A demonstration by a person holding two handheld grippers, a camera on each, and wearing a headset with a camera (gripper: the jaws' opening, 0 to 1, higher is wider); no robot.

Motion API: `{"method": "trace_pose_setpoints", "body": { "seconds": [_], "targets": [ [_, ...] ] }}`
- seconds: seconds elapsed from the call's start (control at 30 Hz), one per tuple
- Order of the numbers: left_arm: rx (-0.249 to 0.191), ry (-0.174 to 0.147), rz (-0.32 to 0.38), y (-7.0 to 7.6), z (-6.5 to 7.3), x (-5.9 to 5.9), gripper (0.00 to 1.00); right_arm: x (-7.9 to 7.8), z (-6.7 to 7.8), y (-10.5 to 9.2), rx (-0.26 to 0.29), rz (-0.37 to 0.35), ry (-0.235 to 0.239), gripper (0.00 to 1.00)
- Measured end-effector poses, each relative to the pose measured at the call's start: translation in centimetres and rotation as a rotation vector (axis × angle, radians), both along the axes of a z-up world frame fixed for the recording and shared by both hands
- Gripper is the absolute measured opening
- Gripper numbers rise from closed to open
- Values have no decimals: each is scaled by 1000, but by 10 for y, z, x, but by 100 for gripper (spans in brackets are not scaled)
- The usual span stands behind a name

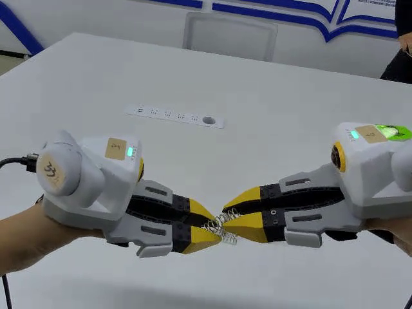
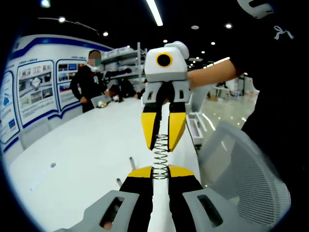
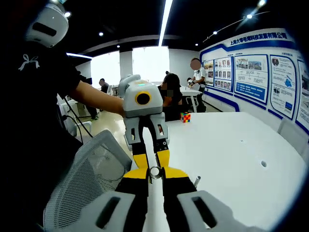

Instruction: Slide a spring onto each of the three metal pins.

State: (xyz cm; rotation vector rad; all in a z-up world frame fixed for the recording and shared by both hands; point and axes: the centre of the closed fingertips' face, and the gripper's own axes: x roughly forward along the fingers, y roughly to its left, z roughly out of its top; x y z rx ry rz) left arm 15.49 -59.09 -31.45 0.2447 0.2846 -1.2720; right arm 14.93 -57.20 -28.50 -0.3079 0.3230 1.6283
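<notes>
Just above the table [image 1: 270,122], left gripper [image 1: 205,235] and right gripper [image 1: 233,220] meet tip to tip, each clamped on the spring [image 1: 219,224].

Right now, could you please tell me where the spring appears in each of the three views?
Head view: spring bottom centre, between left tool and right tool.
Left gripper view: spring centre, lengthwise between both tools' tips.
Right gripper view: spring lower centre, end-on ring.
Shared landmark: the white table.

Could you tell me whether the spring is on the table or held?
Held: the spring spans from left gripper to right gripper.
</notes>
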Motion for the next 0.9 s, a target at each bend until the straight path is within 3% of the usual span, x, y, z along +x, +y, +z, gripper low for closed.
{"method": "trace_pose_setpoints", "body": {
  "seconds": [0.6, 0.8, 0.9],
  "targets": [
    [1, -1, -3, -1, -5, 2, 11, 1, 4, 15, 19, -18, 22, 11],
    [-35, -18, 33, 4, 2, 10, 11, 10, 10, 14, 32, -47, 16, 11],
    [-7, -7, 67, 9, -5, 15, 15, 15, 15, 12, 45, -62, 19, 11]
  ]
}}
